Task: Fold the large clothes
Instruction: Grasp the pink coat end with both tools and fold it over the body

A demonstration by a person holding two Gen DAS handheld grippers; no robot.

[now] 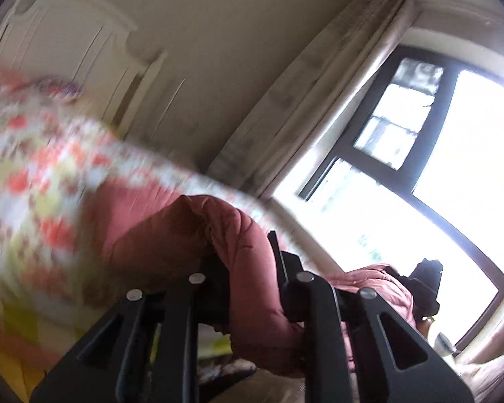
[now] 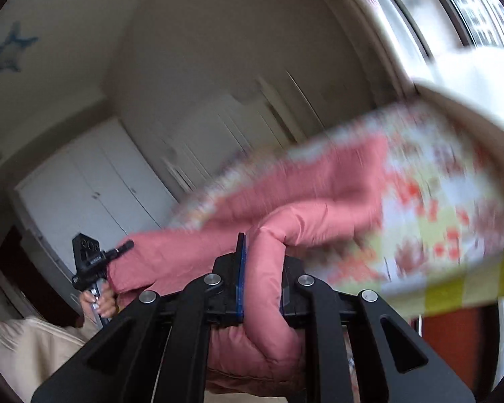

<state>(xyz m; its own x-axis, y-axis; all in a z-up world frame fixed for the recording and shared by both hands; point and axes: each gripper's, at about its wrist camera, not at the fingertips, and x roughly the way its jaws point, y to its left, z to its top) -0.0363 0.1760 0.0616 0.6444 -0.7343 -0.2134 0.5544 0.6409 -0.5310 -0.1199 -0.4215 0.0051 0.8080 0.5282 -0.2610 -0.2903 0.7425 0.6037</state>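
A pink padded jacket (image 1: 191, 228) is lifted above the bed and stretches between both grippers. In the left wrist view, my left gripper (image 1: 248, 268) is shut on a thick fold of it, and the fabric bulges over the fingers. Far right in that view, the right gripper (image 1: 425, 285) shows as a dark shape at the jacket's other end. In the right wrist view, my right gripper (image 2: 263, 278) is shut on a rolled edge of the jacket (image 2: 305, 188). The left gripper (image 2: 117, 252) bites the far end there, with a hand (image 2: 100, 302) on its handle.
A blurred floral quilt (image 1: 33, 168) covers the bed under the jacket, also seen as the quilt (image 2: 436, 201). A bright window (image 1: 436, 168) with a curtain (image 1: 302, 117) lies to one side. White wardrobe doors (image 2: 94, 194) and a white headboard (image 1: 67, 33) stand behind.
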